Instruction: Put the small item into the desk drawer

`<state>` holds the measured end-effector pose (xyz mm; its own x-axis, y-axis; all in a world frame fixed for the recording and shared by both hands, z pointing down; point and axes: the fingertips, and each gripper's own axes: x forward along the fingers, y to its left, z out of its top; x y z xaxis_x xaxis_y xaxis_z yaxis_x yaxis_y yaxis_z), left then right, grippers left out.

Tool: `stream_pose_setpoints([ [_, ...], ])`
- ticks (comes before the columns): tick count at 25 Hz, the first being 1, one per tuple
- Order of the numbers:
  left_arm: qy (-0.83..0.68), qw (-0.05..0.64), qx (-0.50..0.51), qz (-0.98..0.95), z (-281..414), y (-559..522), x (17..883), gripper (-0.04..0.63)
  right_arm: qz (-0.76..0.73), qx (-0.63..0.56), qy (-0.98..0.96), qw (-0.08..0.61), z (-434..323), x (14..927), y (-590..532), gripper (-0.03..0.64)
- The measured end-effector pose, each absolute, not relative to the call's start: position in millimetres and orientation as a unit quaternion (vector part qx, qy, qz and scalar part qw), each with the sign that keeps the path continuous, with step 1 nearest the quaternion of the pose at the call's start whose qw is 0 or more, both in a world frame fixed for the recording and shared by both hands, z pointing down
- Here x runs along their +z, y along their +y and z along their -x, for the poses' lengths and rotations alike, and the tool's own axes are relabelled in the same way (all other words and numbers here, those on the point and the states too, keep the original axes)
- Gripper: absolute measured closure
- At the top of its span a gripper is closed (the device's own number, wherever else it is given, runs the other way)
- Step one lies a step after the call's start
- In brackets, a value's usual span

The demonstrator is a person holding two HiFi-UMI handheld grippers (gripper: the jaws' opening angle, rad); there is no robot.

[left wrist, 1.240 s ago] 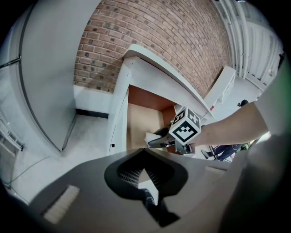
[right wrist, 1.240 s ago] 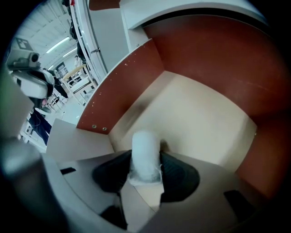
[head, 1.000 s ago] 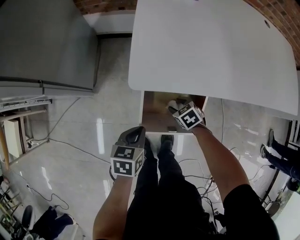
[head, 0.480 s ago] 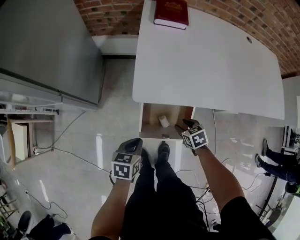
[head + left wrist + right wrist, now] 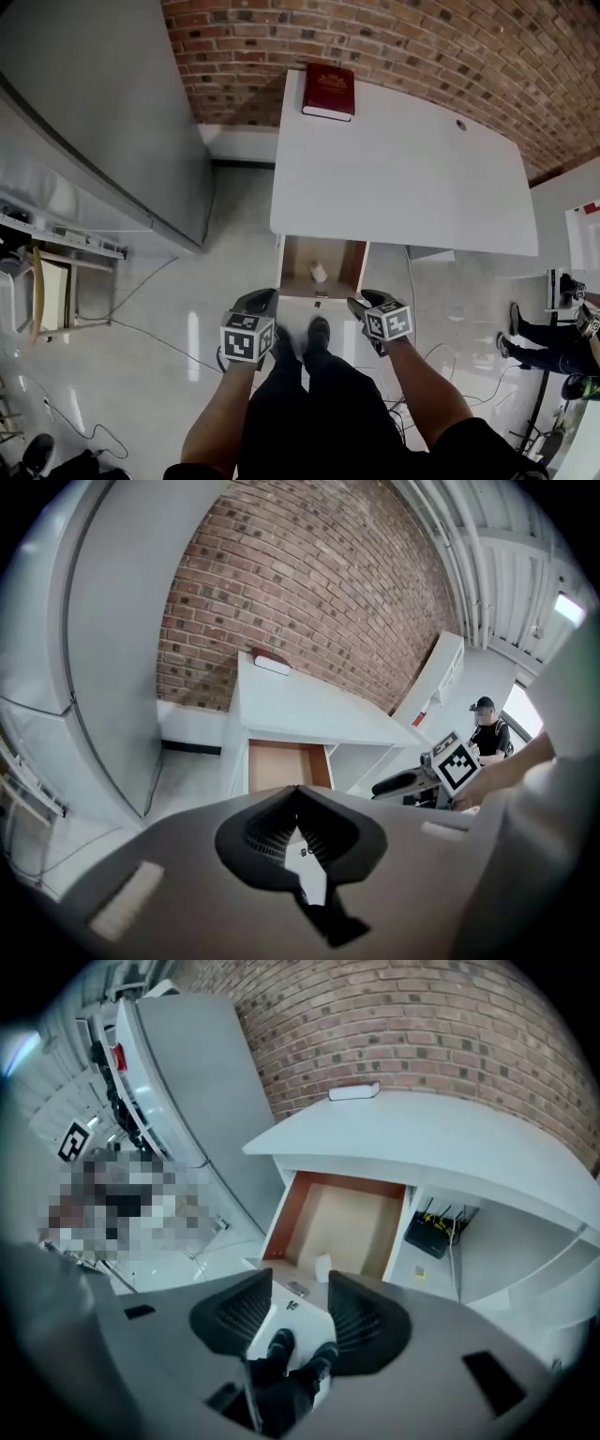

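The desk drawer stands pulled out under the white desk. The small white item lies inside it, near the front. Both grippers hang in front of the drawer, above the floor. My left gripper is shut, its tips touching with nothing between them. My right gripper is open and empty, its jaws pointing down at the drawer front; it also shows in the left gripper view.
A red book lies at the desk's far edge by the brick wall. A tall grey cabinet stands left. A black router sits under the desk. Cables cross the floor, and another person is at right.
My right gripper has drawn back out of the drawer towards my body, leaving the white item inside. The head view has pulled back, so more desk and wall show.
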<state>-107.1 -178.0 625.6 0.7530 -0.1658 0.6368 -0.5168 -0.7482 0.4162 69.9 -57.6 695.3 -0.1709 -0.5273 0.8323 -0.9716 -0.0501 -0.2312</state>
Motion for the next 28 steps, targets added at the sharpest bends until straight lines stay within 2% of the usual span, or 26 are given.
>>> stream_pose_setpoints([
  [4, -0.195, 0.303, 0.286, -0.888, 112, -172, 614, 0.583, -0.584, 0.401, -0.652, 0.271, -65, 663, -54, 0.426],
  [8, -0.179, 0.281, 0.285, -0.899, 110, -165, 593, 0.583, -0.601, 0.381, -0.657, 0.249, -68, 629, -57, 0.443],
  [14, -0.18, 0.265, 0.276, -0.906, 112, -168, 569, 0.584, -0.62, 0.338, -0.669, 0.231, -67, 583, -65, 0.514],
  [19, -0.194, 0.26, 0.274, -0.906, 114, -170, 556, 0.583, -0.603, 0.318, -0.697, 0.222, -53, 569, -60, 0.546],
  [28, -0.222, 0.236, 0.265, -0.908, 76, -177, 522, 0.584, -0.58, 0.282, -0.745, 0.17, -80, 518, -56, 0.577],
])
